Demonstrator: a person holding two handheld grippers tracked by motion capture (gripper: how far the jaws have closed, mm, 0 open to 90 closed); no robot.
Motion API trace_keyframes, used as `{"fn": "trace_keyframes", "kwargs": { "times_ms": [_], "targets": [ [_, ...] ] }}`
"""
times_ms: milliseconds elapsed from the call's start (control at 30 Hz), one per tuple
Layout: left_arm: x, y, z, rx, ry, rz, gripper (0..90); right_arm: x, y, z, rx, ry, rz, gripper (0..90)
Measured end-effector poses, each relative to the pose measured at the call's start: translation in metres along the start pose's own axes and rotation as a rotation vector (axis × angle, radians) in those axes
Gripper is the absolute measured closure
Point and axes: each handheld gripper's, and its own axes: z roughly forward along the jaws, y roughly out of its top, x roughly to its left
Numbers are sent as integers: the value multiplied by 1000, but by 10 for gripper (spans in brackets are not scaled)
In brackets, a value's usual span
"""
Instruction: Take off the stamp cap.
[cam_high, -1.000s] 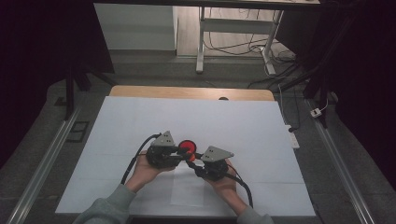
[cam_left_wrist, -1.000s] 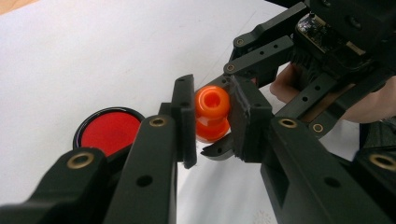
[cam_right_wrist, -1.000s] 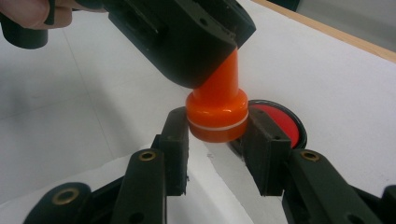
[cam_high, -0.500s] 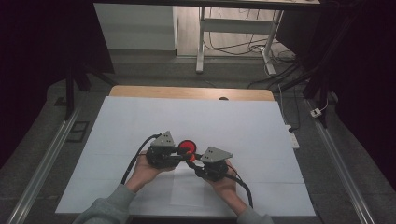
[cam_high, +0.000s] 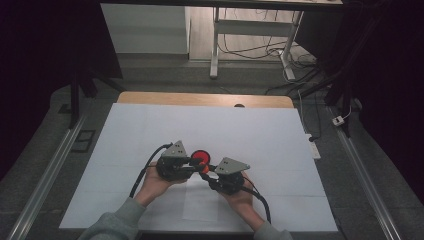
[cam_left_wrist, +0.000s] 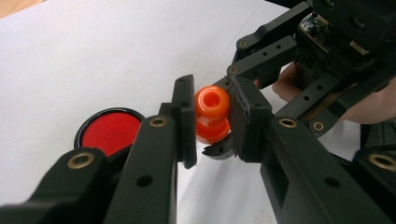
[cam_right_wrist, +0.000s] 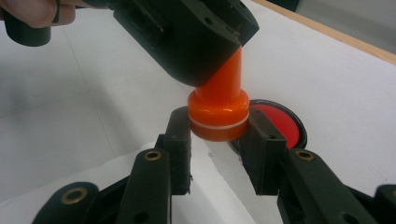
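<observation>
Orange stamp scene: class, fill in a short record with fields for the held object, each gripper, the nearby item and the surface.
object: orange stamp, knob-shaped handle on a wider base
left gripper: shut on the stamp's handle
right gripper: shut on the stamp's base, jaws just closed in
nearby: red pad in a black round case, lying flat beside the grippers
surface: white sheet on the table
hands: both low at the near edge
</observation>
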Motion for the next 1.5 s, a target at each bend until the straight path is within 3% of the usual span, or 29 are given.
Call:
{"fn": "trace_keyframes", "kwargs": {
  "times_ms": [200, 233, 267, 300, 367, 433, 500, 567, 633, 767, 900, 1033, 1500],
  "targets": [
    [1, 0, -2, -15, 0, -7, 727, -1, 0, 0, 2, -3, -1, 644],
    [1, 0, -4, -30, 7, -10, 846, -2, -1, 0, 8, -11, 1, 644],
    [2, 0, -9, -84, 31, -19, 893, -4, -4, 1, 39, -19, 8, 644],
    [6, 0, -15, -116, 20, -42, 893, -4, -4, 1, 39, -19, 8, 644],
    [13, 0, -23, -134, -16, -71, 893, -7, -8, 2, 38, 6, 21, 644],
    [15, -2, -22, -95, -27, -70, 893, -3, -4, 2, 25, 5, -17, 644],
    [13, -3, -17, -86, -49, -64, 890, 0, 0, 1, 13, 8, -36, 644],
    [8, -2, -12, -78, -57, -38, 807, 1, 1, 1, 16, 4, -32, 644],
    [3, -1, -8, -71, -37, -11, 730, -1, -1, 1, 22, 1, -19, 644],
    [2, -1, -3, -56, -24, -23, 600, -1, -2, 0, 11, 6, -11, 644],
    [2, -2, 3, -38, -36, -28, 612, 1, -1, 0, 0, 14, -16, 644],
    [2, -4, 7, -27, -36, -39, 707, 2, 0, -1, -7, 14, -18, 644],
    [2, -4, 6, -25, -32, -44, 731, 2, -1, -1, -25, 27, -4, 647]
  ]
}}
